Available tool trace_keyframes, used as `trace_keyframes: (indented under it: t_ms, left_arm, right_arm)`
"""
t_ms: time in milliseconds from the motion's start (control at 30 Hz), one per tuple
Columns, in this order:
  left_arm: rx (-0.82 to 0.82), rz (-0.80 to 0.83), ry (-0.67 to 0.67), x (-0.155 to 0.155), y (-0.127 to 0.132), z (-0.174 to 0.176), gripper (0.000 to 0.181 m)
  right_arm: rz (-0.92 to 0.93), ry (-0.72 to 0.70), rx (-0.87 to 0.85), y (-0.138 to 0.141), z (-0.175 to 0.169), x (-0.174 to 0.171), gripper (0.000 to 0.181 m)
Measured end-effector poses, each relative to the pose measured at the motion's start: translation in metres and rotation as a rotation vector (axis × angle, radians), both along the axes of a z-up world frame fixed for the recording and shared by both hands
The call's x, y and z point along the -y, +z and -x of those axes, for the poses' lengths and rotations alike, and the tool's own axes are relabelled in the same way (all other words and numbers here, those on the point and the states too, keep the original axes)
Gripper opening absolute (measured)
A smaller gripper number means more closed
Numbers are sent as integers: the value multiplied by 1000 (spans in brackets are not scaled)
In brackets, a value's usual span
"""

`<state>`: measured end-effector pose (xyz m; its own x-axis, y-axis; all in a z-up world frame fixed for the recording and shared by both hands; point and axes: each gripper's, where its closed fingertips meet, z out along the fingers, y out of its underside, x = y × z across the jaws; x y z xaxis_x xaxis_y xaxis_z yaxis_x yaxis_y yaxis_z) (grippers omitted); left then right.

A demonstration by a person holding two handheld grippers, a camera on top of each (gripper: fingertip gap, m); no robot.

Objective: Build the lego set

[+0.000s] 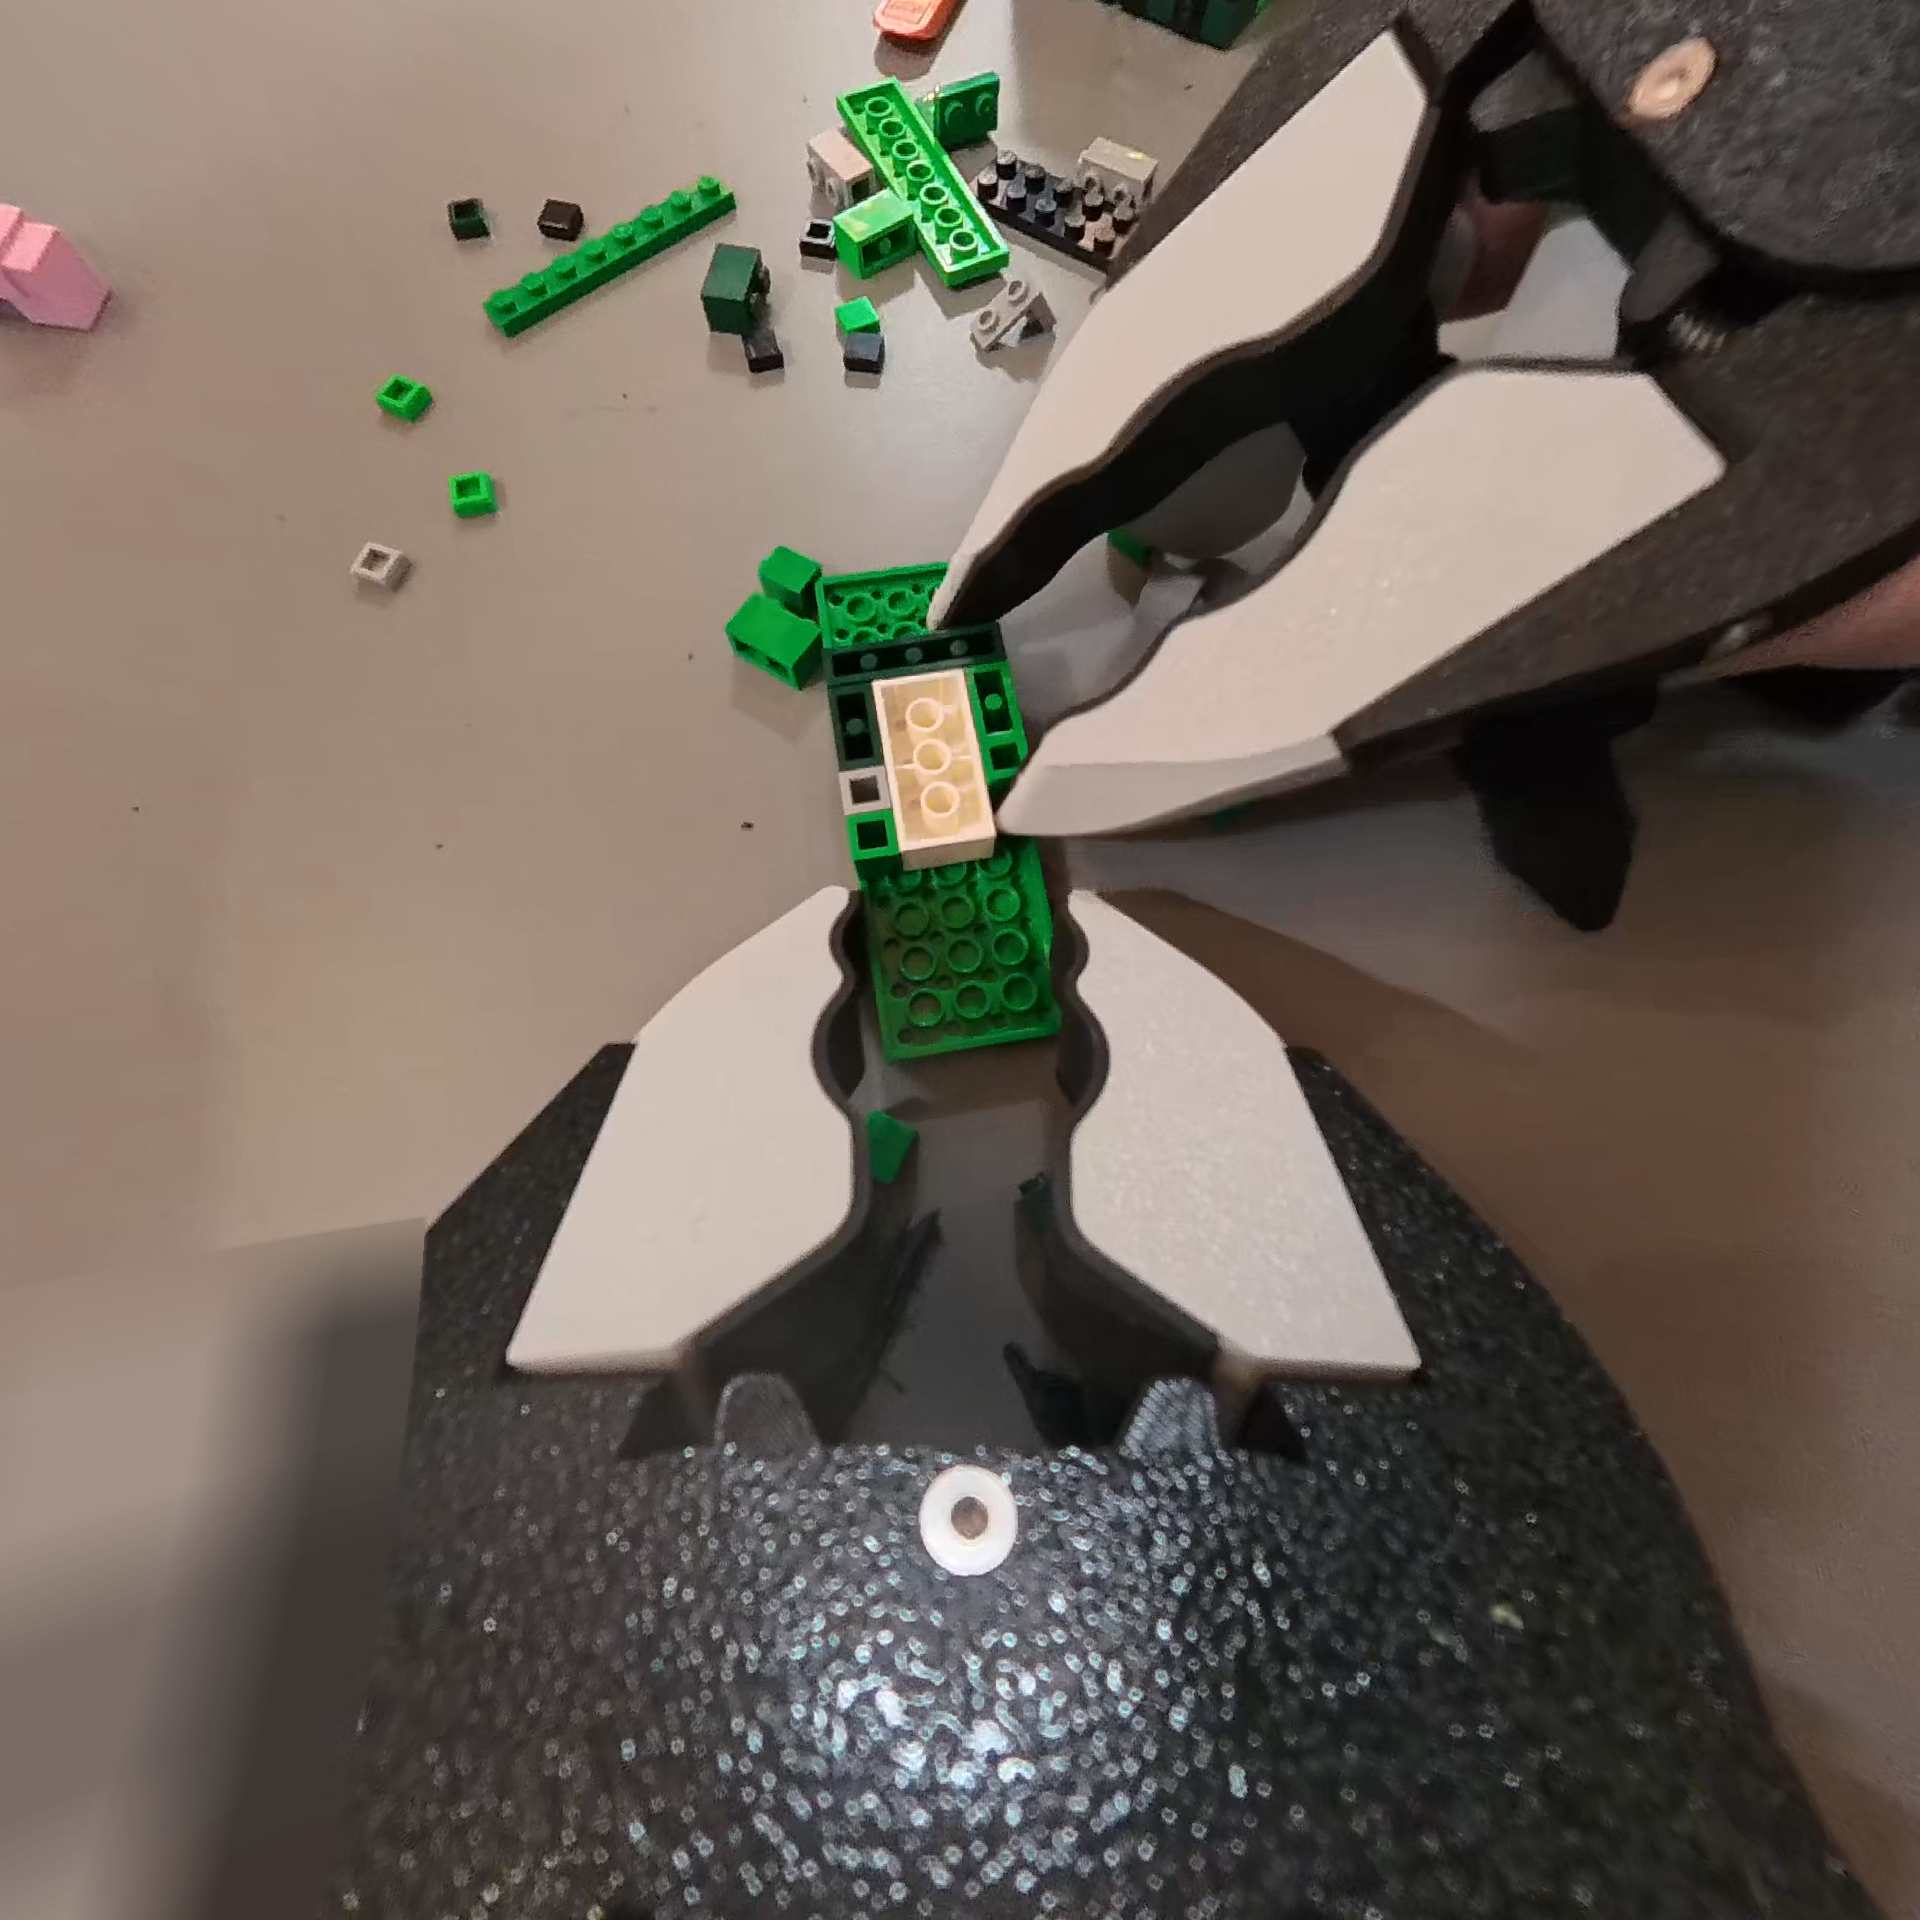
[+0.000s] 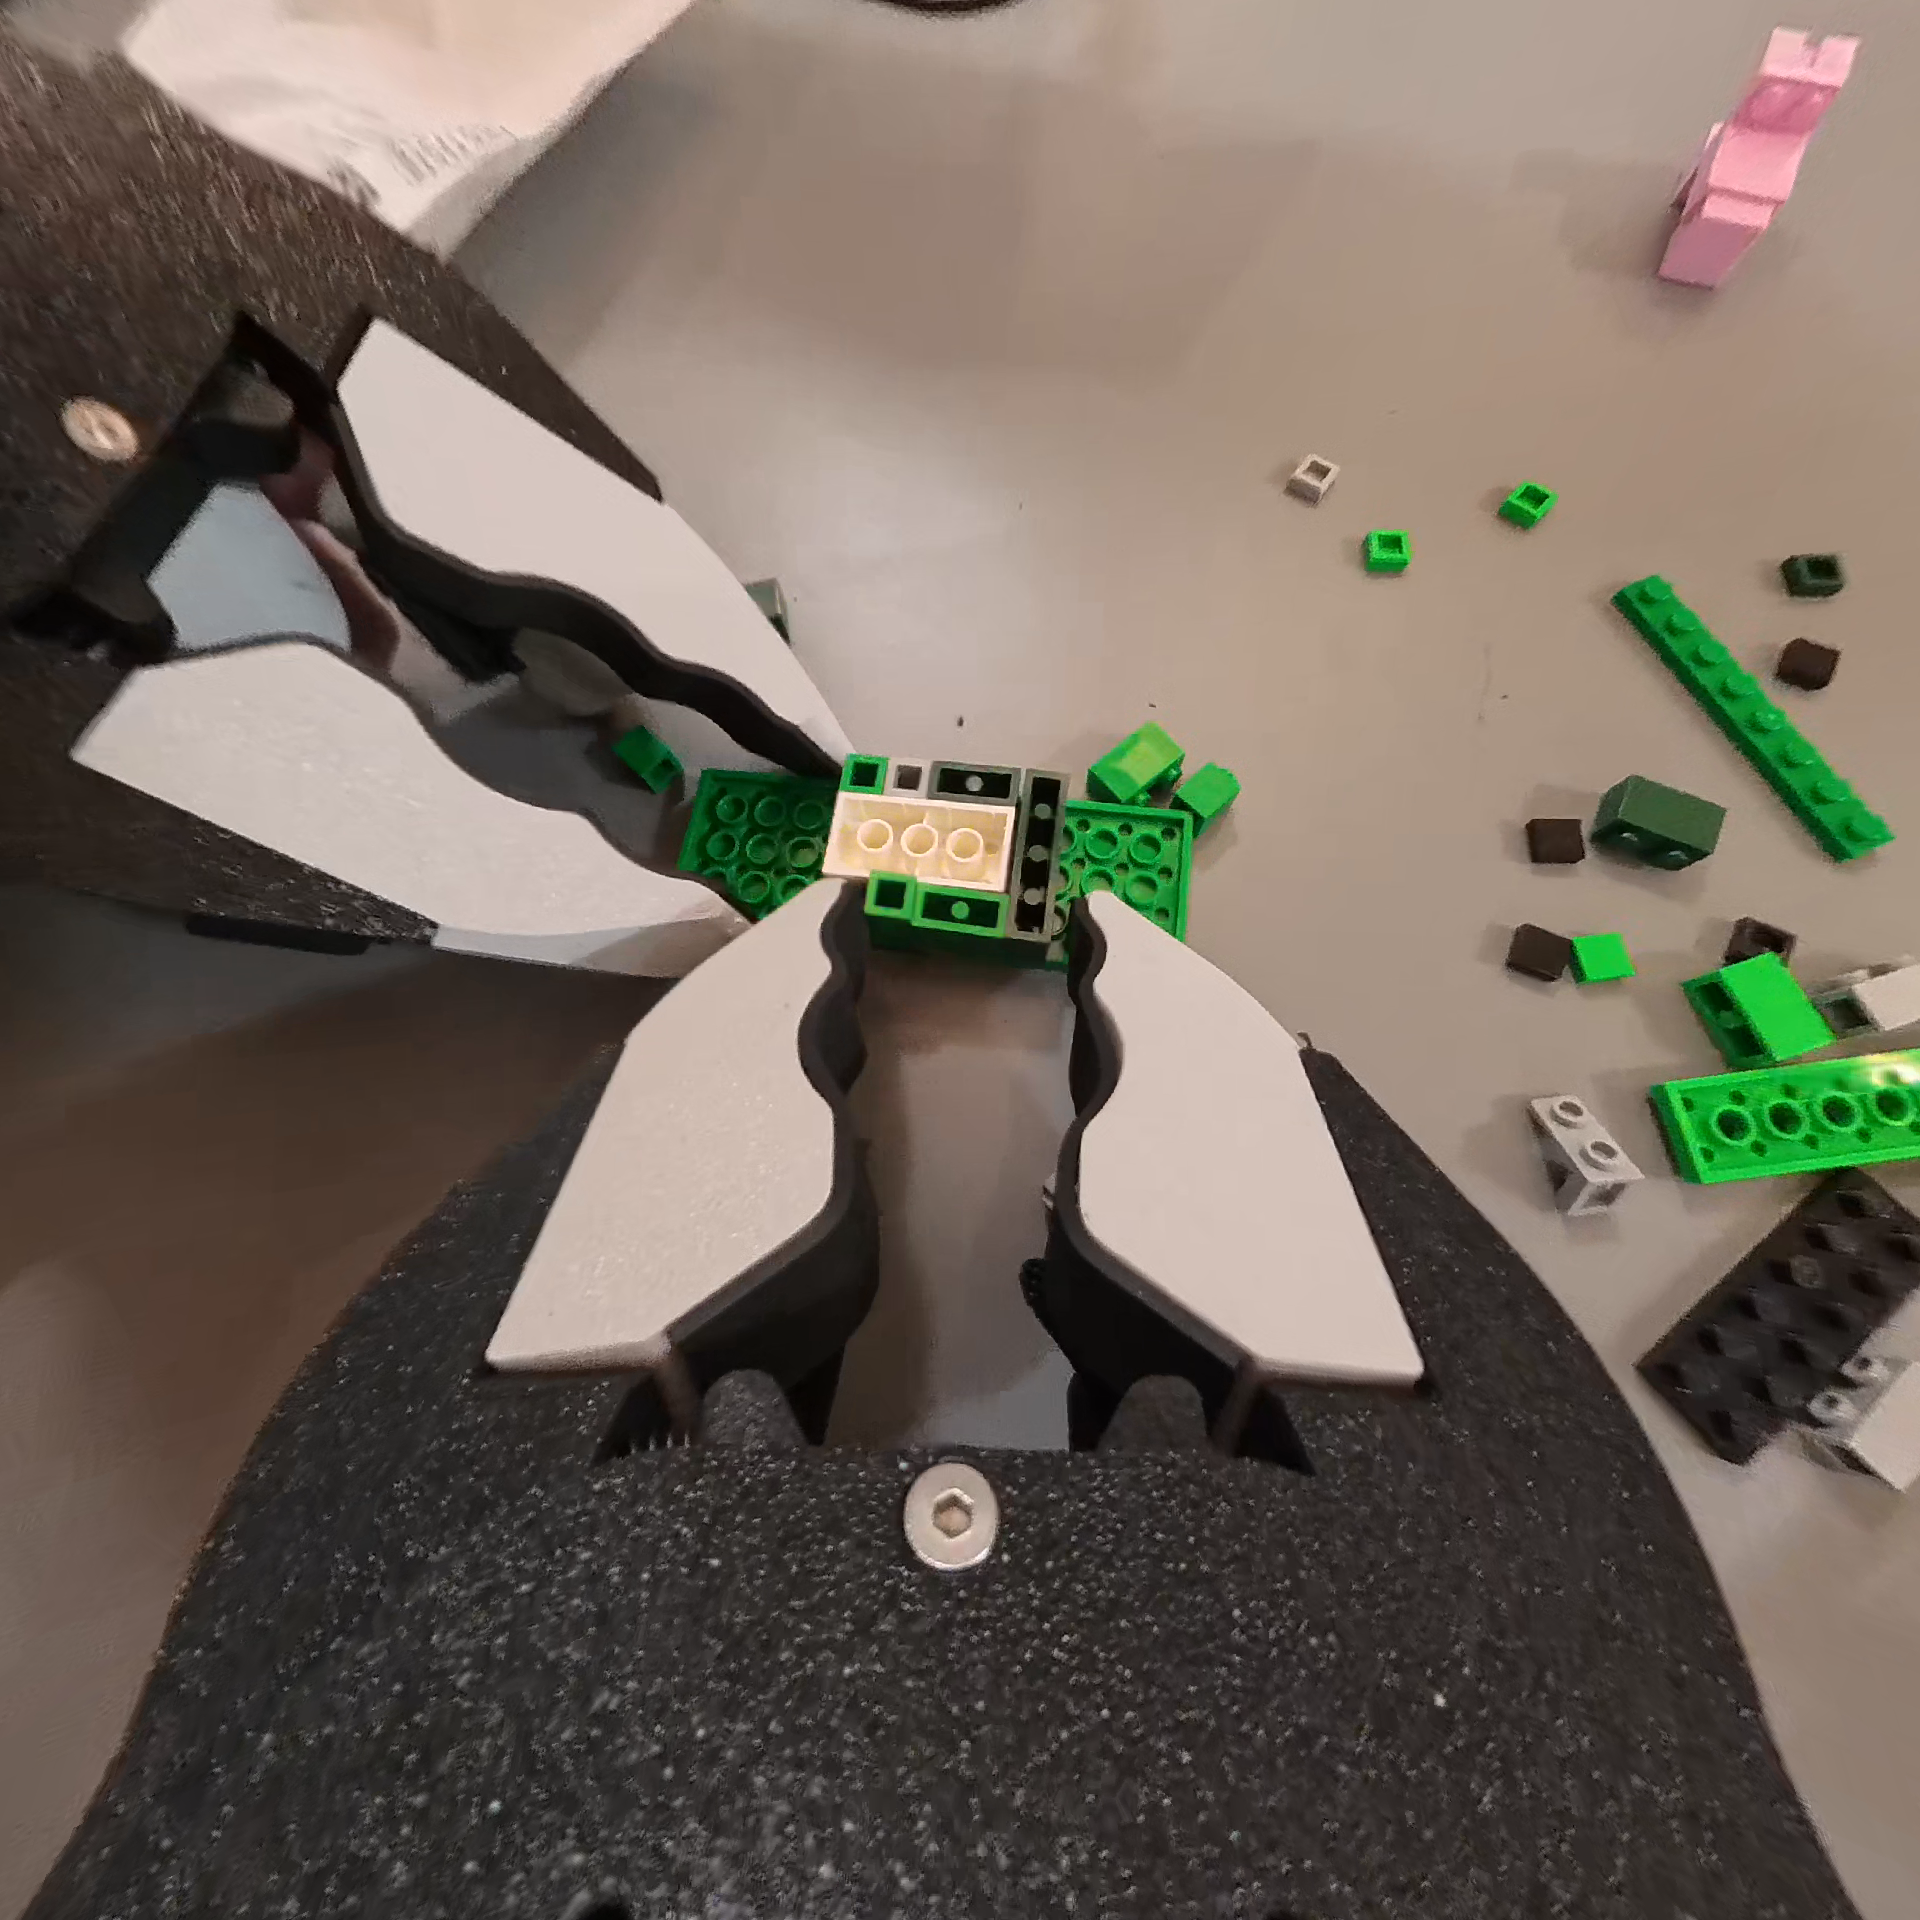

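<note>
An upside-down lego assembly has a white brick [image 1: 935, 769] [image 2: 920, 840] set among dark and light green bricks. Green plates [image 1: 956, 966] [image 2: 1127, 862] stick out at both ends. My left gripper [image 1: 961, 914] is closed on the sides of the near green plate; in the right wrist view it [image 2: 779, 831] comes in from the left. My right gripper [image 2: 961, 925] clamps the middle block from the side. In the left wrist view it [image 1: 982, 717] reaches in from the upper right, one tip at each end of the block.
Loose pieces lie on the grey table: a long green strip [image 1: 613, 255] [image 2: 1756, 717], a wide green plate [image 1: 925, 182] [image 2: 1787, 1122], a black plate [image 1: 1049, 208] [image 2: 1787, 1320], small green, grey and black tiles, and a pink figure [image 1: 47, 270] [image 2: 1756, 166]. A white paper [image 2: 395, 104] lies far left. My left and right fingertips are right by each other. The pink figure [image 1: 47, 270] is about equally far from each gripper, around 20 centimeters. My right wrist view [image 2: 1708, 230] looks at it from another angle.
</note>
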<state>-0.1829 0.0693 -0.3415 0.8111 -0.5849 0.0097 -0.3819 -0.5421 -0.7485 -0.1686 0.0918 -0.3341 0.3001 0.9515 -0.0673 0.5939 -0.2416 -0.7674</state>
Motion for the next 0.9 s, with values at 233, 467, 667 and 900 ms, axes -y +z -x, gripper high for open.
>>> trace_keyframes:
  t_ms: [233,467,667,900]
  left_arm:
    - [4,-1,4,-1,0,1,34]
    - [7,0,1,-1,0,1,33]
    - [6,-1,-10,0,0,1,33]
    - [5,-1,-29,0,0,3,34]
  right_arm:
    - [197,29,-77,7,1,0,33]
    - [-64,-16,78,6,-21,-24,33]
    - [-124,-20,198,7,-41,-34,50]
    - [38,169,55,11,-2,2,46]
